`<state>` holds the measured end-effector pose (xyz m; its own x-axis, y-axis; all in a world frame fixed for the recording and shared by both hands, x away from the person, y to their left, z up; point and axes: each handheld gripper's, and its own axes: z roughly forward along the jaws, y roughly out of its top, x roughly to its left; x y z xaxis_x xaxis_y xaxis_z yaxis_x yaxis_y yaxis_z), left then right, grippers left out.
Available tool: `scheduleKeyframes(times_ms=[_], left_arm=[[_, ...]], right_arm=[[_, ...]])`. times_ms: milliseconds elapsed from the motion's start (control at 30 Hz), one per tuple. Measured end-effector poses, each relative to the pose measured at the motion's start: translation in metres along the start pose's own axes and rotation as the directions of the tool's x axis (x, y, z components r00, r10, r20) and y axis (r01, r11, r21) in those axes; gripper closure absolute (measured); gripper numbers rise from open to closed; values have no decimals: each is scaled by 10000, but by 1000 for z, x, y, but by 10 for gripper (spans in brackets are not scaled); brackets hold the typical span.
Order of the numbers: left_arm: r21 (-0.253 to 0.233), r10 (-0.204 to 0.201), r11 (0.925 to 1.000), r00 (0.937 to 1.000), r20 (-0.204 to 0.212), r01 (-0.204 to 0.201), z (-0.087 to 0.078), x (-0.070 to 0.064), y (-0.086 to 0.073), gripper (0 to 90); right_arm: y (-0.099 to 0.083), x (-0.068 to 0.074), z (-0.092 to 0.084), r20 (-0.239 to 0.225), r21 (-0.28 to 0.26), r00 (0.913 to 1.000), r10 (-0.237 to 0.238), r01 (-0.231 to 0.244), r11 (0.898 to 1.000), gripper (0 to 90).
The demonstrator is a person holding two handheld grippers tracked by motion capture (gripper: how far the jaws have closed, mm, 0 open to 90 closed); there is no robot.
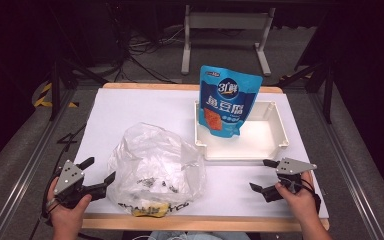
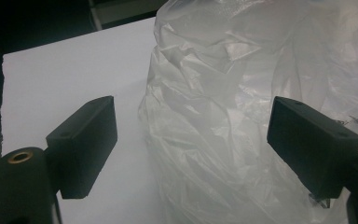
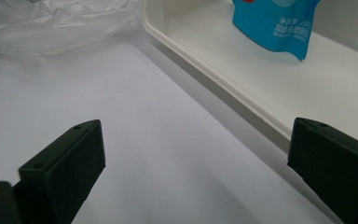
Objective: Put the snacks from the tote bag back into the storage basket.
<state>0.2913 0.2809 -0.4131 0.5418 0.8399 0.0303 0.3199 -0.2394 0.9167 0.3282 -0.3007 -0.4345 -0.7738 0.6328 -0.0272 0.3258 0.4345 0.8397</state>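
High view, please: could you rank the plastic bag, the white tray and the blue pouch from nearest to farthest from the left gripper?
1. Plastic bag, right beside the left gripper.
2. White tray, across to the right.
3. Blue pouch, standing at the tray's back.

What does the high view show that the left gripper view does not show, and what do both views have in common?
High view alone: the blue pouch standing in the white tray, the right gripper open near the tray's front corner, and both hands.

Left gripper view alone: close creases of the plastic film between its open jaws.

Shared: the clear plastic bag, the white table cover and the left gripper.
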Motion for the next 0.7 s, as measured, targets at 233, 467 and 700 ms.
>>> scheduleKeyframes(times_ms=[233,467,700], left_arm=[[13,-2,10000,10000,43,2,0,0,0,168],[35,-15,10000,10000,56,15,1,0,-1,168],[37,-55,10000,10000,46,54,2,0,-1,168]], right_arm=[[-8,-2,6,359,724,9992,201,-227,9971,43],[-8,0,10,584,1147,9980,227,-293,9930,43],[-8,-1,11,514,1234,9983,282,-344,9918,43]])
